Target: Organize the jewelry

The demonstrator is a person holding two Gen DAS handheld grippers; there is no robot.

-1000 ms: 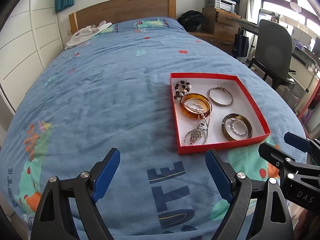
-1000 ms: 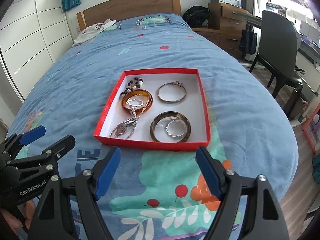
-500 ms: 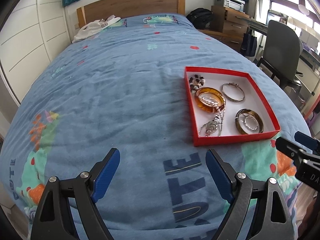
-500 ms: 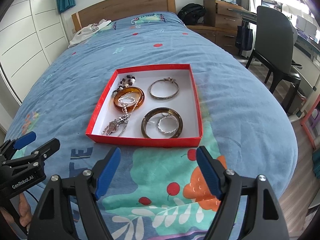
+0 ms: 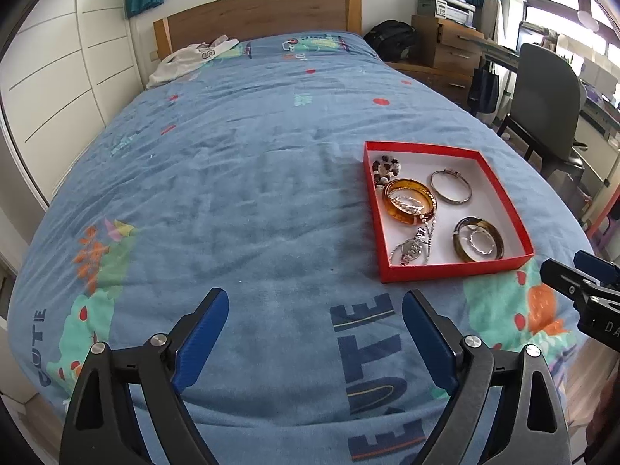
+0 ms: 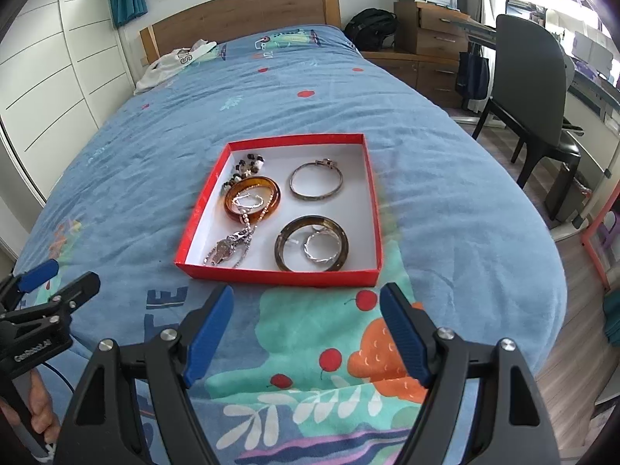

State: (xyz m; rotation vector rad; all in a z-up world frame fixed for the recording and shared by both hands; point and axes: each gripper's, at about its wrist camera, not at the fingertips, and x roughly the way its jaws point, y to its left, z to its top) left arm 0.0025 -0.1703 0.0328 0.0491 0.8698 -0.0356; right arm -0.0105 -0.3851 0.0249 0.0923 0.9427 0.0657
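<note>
One shallow red cardboard box point(image 6: 370, 209) with a white inside lies on the bed point(image 6: 445, 178), whose blue cover is soft, wrinkled and printed with cartoon shapes and letters. Inside the box are three rigid round bangles: a glossy amber bangle point(image 6: 252, 199) at its left side, a thin silver-grey metal bangle point(image 6: 317, 183) to the right of that, and a dark brownish bangle point(image 6: 311, 243) near the front wall. One small twisted silver ring point(image 6: 321, 247) lies within the dark bangle. One beaded string point(image 6: 248, 166) sits in the far left corner, and a fine silver chain point(image 6: 232, 250) trails from the amber bangle toward the front wall. Two grippers hover short of the box, the right gripper point(image 6: 306, 329) just before its front wall, fingers wide apart, nothing between them; the left gripper point(image 5: 314, 333) is off to its left, jaws opening over bare cover.
</note>
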